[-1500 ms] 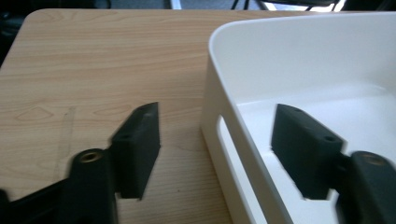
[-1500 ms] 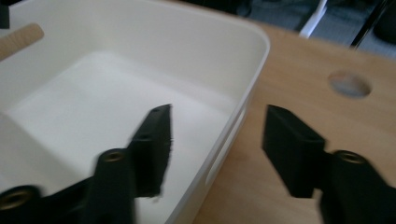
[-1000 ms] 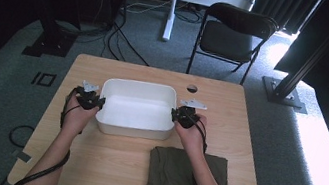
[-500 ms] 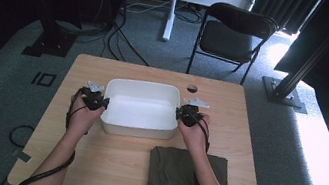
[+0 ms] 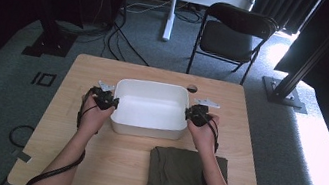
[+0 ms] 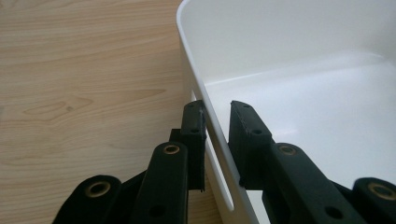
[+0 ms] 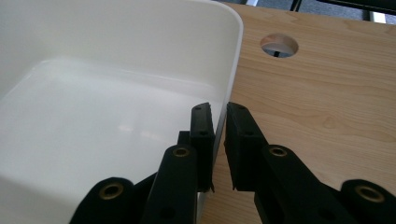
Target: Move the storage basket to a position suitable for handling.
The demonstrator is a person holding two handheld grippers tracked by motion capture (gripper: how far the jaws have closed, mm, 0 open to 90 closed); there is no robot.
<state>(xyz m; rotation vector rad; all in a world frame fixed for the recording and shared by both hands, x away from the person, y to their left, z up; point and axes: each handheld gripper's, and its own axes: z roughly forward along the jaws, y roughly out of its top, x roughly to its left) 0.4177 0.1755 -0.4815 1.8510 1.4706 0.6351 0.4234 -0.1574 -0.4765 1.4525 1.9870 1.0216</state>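
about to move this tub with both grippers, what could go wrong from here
1. Each gripper pinches only a thin side wall of the white tub: the left gripper and right gripper could slip off the smooth plastic.
2. If one hand leads, the tub may twist or tip.
3. Pulled toward the person, it could catch the folded green cloth near its front edge.

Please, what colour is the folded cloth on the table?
The cloth is dark olive green, plain, without pattern. The high view shows it best.
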